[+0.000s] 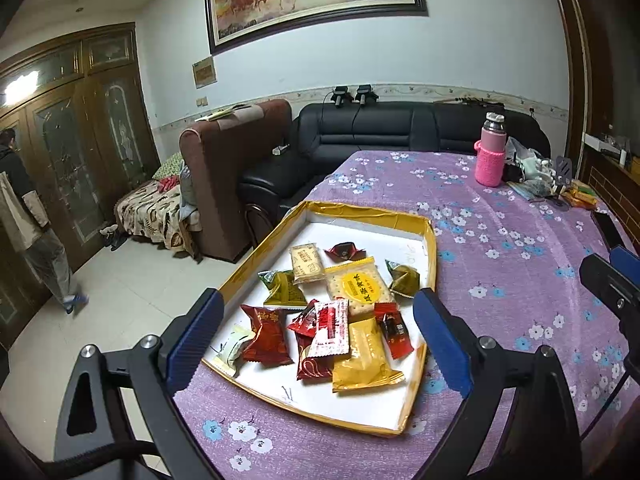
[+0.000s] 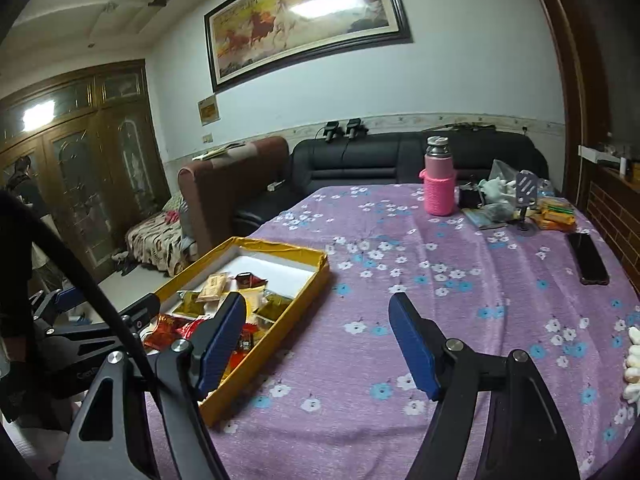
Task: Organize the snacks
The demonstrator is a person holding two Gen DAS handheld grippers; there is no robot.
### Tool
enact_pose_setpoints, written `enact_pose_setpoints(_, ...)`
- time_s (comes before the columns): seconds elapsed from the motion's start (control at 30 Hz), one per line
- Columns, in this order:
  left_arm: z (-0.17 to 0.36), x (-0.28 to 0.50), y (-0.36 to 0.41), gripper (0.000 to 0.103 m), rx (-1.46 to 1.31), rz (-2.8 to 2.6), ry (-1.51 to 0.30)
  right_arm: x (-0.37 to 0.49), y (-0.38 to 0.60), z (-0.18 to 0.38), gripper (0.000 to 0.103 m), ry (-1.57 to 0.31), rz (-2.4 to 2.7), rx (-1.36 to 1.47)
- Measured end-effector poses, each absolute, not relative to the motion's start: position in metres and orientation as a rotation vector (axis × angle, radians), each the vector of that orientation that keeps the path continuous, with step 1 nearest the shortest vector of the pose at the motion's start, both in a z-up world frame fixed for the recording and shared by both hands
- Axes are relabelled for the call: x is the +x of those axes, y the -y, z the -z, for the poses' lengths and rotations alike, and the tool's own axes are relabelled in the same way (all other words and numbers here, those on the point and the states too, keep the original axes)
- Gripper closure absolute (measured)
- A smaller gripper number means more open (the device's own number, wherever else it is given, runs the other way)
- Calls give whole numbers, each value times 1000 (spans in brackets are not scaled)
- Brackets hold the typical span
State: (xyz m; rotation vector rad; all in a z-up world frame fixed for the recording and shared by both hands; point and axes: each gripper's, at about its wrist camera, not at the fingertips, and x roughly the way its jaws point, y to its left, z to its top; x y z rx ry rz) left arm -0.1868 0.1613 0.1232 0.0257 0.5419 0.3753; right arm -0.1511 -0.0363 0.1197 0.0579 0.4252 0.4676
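A gold-rimmed white tray (image 1: 424, 220) lies on the purple flowered tablecloth and holds several wrapped snacks: a yellow packet (image 1: 362, 356), a cracker pack with a yellow label (image 1: 358, 286), red packets (image 1: 266, 332), green-gold packets (image 1: 282, 290). My left gripper (image 1: 316, 332) is open and empty, hovering above the tray's near end. My right gripper (image 2: 316, 344) is open and empty above the cloth, just right of the tray (image 2: 316, 280). The right gripper's finger also shows in the left wrist view (image 1: 612, 280).
A pink bottle (image 2: 438, 184), a black phone (image 2: 588, 258), yellow packets (image 2: 554, 214) and clutter sit at the table's far right. White wrapped pieces (image 2: 632, 360) lie at the right edge. Sofas stand beyond the table. A person (image 1: 28, 216) stands by the wooden doors at left.
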Motion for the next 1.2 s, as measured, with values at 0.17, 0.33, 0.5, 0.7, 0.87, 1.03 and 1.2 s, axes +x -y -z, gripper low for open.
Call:
enact_pose_setpoints(0.17, -140, -208, -156, 5, 38, -456, -388, -155, 37, -116, 28, -411, -457, 29)
enact_pose_setpoints(0.33, -155, -238, -143, 0, 90, -548, -194, -164, 19, -110, 28, -409, -513, -26)
enact_pose_setpoints(0.5, -140, -220, -154, 0, 43, -507, -335, -168, 2, -99, 28, -451, -569, -47)
enact_pose_setpoints(0.7, -123, -203, -174, 0, -97, -452, -469, -171, -11, -84, 27, -487, -591, -100)
enact_pose_setpoints(0.87, -114, -197, -176, 0, -114, -443, -510, -170, -18, -77, 27, -517, -606, -119)
enact_pose_setpoints(1.03, -109, -194, -172, 0, -90, -434, -529, -169, -24, -72, 27, -531, -616, -136)
enact_pose_setpoints(1.2, -106, -191, -170, 0, -81, -414, -540, -169, -26, -69, 26, -546, -622, -141)
